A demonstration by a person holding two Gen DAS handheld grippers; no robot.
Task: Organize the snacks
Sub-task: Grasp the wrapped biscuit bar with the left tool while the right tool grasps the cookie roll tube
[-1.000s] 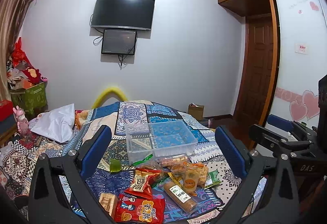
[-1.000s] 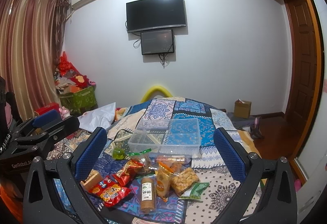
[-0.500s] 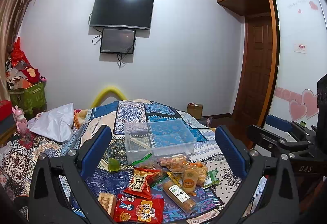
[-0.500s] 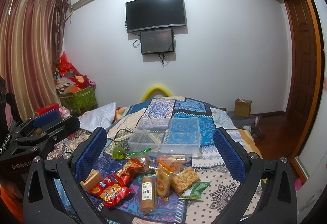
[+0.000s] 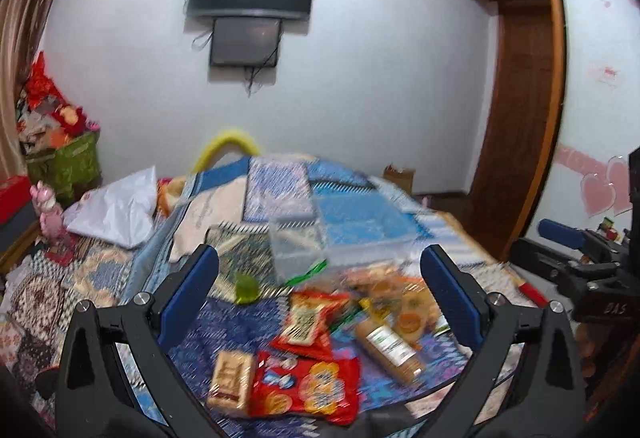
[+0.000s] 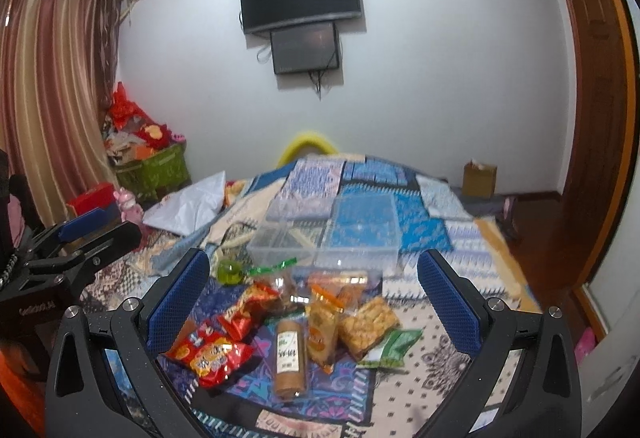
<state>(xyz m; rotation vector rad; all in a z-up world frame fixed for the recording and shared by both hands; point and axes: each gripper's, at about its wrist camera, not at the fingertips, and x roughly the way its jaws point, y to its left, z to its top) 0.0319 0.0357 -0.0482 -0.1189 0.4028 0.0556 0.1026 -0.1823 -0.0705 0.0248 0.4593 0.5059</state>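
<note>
— What are your tongs doing?

— I am holding the left gripper [image 5: 320, 278] above the bed with its jaws spread wide and nothing between them. The right gripper [image 6: 314, 278] is hanging the same way, wide apart and empty.

— Where are the snacks sitting?

— They are lying in a loose heap on the patterned bedspread [image 6: 420, 222], below and between the right gripper's fingers. The red snack bag [image 6: 210, 352] is lying near its left finger, the brown biscuit roll [image 6: 289, 358] in the middle, and the green packet [image 6: 394, 348] toward its right finger. A bag of golden crackers [image 6: 368, 322] is touching the green packet.

— And the container?

— The clear plastic box [image 6: 332, 238] is sitting just beyond the heap, farther from the tongs, with no snacks inside that I can see. The left view is blurring, so I am reading little detail there, though the red snack bag [image 5: 308, 386] is showing low between those fingers.
</note>
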